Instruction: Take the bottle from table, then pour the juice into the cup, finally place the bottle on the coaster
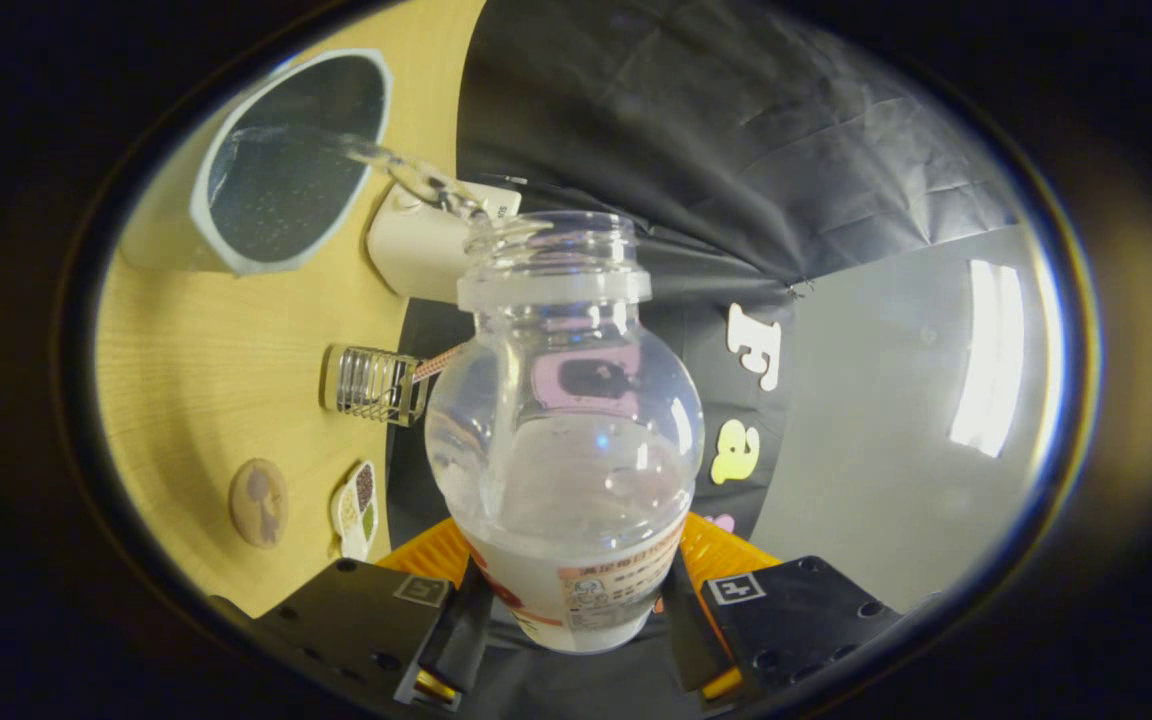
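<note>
Hand-held gripper [576,610] clamped on the bottle [566,440], one finger pressing each side of the labelled lower body. Bottle sits squarely between the fingers and extends ahead of them, neck pointing away from the camera.

Bottle: clear plastic, bulbous rounded body, narrower threaded neck with a thick collar ring, mouth open, no cap on it. Printed label band around the base, where the fingers hold it. Liquid inside looks clear to slightly cloudy and fills the lower part nearest the fingers.

View is rolled, so the bottle is tipped relative to the worktop [196,340]. A thin clear stream [406,170] leaves the bottle mouth and runs into the cup [276,160], which lies beyond the mouth. Cup: pale thick rim, wide mouth, dark interior, standing on the worktop.

Worktop: light wood grain, smooth matte. On it, nearer the fingers than the cup: a round tan coaster [258,502] with a darker motif, and just beside it a small flat oval piece [356,510] with coloured patches. Between those and the cup, a small ribbed clear glass container [371,383]. A white boxy object [426,245] sits behind the bottle neck; can't tell what it is.
</note>
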A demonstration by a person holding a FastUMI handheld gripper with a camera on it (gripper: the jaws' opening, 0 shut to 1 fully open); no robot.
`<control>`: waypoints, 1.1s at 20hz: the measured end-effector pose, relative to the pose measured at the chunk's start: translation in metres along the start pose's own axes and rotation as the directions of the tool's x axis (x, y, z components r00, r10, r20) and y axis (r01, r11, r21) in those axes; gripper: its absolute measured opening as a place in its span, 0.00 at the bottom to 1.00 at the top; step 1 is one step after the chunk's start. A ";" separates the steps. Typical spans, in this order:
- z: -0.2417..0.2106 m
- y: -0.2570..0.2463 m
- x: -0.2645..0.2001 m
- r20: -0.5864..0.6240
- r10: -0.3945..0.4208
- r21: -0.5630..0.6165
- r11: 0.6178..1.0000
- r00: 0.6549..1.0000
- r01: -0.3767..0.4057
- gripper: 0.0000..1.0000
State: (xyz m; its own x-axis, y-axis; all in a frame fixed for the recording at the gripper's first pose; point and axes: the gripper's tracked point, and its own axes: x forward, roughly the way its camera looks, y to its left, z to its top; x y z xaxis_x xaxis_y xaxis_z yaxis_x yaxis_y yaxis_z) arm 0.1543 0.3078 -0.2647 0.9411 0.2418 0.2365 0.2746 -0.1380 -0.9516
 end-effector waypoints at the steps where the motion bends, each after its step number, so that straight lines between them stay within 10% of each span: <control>1: 0.000 -0.001 0.002 0.001 -0.002 0.000 1.000 1.000 0.002 0.78; 22: 0.001 -0.033 0.004 0.033 -0.069 -0.058 0.996 0.997 0.070 0.77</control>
State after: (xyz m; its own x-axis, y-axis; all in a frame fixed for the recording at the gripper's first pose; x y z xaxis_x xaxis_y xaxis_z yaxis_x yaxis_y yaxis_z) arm 0.1490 0.3139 -0.2329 0.9130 0.2820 0.2947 0.3511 -0.1757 -0.9197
